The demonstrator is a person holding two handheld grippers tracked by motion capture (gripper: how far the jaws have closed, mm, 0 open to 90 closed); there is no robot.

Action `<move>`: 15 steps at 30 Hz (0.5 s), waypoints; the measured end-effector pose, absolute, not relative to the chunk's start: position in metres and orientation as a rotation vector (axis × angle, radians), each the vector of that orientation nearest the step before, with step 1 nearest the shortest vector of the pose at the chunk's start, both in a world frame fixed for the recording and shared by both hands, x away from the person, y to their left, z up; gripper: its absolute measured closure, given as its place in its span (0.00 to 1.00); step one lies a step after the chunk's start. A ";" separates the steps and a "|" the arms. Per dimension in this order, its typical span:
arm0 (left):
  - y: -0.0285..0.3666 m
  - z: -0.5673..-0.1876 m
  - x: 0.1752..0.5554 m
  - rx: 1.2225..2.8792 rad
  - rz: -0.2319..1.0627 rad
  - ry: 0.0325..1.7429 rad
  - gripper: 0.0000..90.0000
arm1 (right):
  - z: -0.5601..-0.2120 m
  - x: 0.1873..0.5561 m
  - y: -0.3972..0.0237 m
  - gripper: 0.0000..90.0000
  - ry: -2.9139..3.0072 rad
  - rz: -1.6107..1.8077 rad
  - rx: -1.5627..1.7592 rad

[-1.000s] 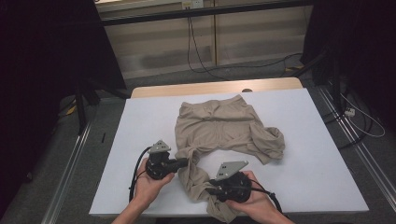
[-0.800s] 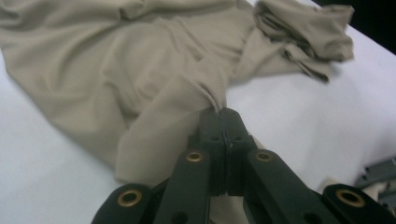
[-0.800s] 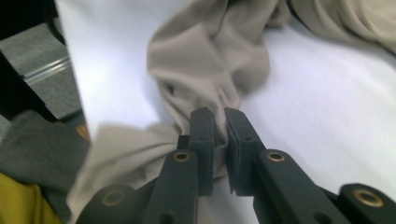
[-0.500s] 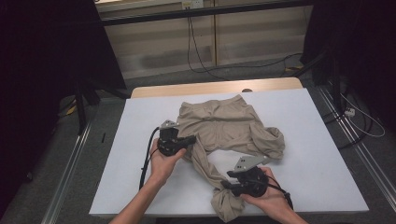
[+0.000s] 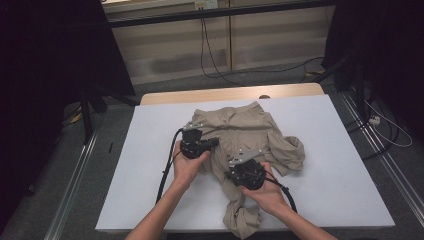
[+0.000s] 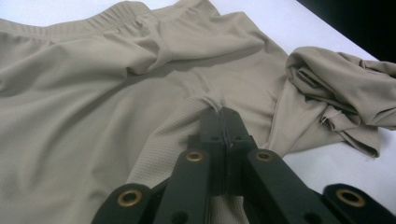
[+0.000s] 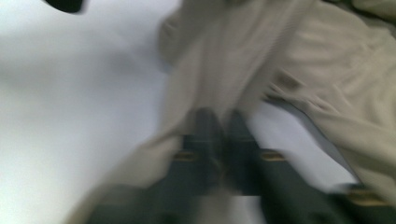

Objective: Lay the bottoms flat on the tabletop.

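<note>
Beige stretchy shorts (image 5: 240, 135) lie crumpled mid-desk (image 5: 340, 165), the waistband at the far side. The left tool (image 6: 221, 112) is pressed together, pinching a fold near the crotch. The right tool (image 5: 239, 169), its jaws having just closed, seems to pinch the near leg, though blur obscures it. Spreading or folding has barely begun; that leg's end hangs off the desk's near edge.

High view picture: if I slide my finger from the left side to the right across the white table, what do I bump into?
Black left gripper pinching cloth → black right gripper with its grey three-cornered plate → bunched end of the crumpled beige cloth garment → bare white table top.
</note>
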State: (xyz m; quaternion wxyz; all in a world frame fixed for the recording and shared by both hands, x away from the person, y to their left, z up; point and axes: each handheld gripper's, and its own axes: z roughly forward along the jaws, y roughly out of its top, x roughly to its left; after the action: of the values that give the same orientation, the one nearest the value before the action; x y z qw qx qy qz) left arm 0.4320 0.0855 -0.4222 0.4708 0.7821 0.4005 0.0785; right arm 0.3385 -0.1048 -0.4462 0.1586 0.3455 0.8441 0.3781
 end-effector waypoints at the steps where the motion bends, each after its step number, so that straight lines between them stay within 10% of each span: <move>1: 0.084 -0.424 0.431 1.925 0.194 0.970 0.98 | -0.449 0.339 -0.109 0.98 2.415 1.071 0.999; 5: 0.081 -0.425 0.424 1.935 0.226 0.952 0.72 | -0.451 0.335 -0.130 0.98 2.404 1.060 1.032; 15: 0.081 -0.421 0.394 2.021 0.265 0.822 0.69 | -0.454 0.343 -0.177 0.97 2.336 0.953 1.172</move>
State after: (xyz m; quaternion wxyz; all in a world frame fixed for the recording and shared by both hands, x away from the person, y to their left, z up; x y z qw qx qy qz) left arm 0.3942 0.0805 -0.4215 0.4548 0.8190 0.3331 0.1075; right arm 0.3434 -0.1768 -0.4540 0.1788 0.4146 0.8262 0.3369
